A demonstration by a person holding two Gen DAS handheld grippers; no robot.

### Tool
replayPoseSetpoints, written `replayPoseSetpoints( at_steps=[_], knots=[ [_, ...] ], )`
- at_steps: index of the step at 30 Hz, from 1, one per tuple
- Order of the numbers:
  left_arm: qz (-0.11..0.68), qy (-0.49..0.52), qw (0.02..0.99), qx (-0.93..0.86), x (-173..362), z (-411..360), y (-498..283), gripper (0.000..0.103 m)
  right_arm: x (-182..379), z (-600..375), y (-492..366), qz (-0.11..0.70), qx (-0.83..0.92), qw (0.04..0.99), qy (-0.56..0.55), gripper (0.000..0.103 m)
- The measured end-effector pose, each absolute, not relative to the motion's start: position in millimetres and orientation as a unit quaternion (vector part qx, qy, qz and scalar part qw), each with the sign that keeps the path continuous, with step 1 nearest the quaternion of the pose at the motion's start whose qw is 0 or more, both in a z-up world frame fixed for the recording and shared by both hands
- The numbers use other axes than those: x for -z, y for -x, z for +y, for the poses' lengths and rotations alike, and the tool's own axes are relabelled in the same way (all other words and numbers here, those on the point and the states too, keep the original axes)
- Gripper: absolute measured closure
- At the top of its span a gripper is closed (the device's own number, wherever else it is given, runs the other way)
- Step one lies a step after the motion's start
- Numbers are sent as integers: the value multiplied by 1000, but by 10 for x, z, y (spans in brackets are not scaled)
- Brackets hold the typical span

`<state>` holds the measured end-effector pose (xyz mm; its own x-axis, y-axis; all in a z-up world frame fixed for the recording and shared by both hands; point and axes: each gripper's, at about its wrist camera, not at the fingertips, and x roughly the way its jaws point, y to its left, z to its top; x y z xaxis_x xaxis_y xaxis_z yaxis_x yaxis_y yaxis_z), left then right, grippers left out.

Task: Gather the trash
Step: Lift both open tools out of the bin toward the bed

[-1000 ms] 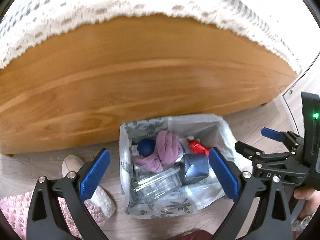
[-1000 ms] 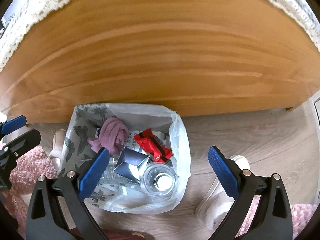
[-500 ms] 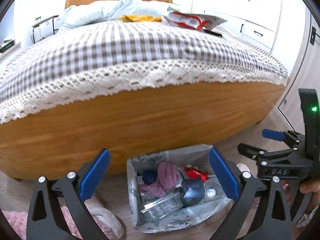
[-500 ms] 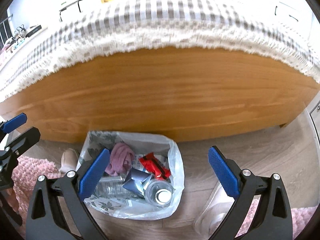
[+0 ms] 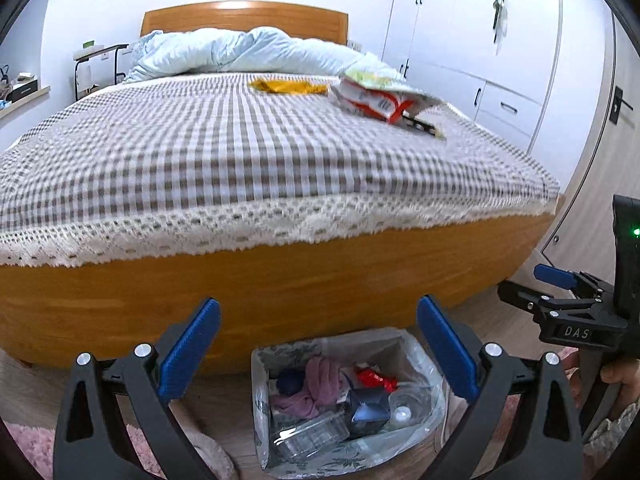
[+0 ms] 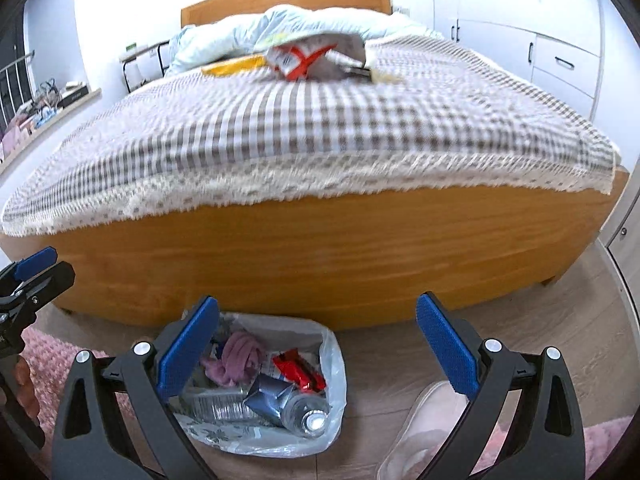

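My left claw (image 5: 318, 344) and right claw (image 6: 318, 346) both stand wide apart, gripping nothing. At 6 o'clock in both views, the trash bag (image 5: 424, 364) sits on the floor against the bed's wooden footboard (image 5: 280, 280), holding a pink cloth (image 6: 240, 356), a red wrapper (image 6: 298, 370) and a clear bottle (image 6: 308, 418). On the checked bedspread (image 5: 220, 152), at 1 o'clock in the left view, lie a red-and-white snack packet (image 5: 380, 98) and, just left of it, a yellow wrapper (image 5: 288, 86).
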<state>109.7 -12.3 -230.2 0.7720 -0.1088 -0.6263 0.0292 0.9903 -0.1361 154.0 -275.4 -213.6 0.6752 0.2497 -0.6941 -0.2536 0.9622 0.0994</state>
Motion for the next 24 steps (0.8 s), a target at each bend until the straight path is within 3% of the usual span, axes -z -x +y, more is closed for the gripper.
replayPoseSetpoints(
  at_steps=[24],
  knots=[
    [202,51,977,49,1321,-167,-1526,7,1106,-2867,-1976,214,-129,968,10,8]
  ],
)
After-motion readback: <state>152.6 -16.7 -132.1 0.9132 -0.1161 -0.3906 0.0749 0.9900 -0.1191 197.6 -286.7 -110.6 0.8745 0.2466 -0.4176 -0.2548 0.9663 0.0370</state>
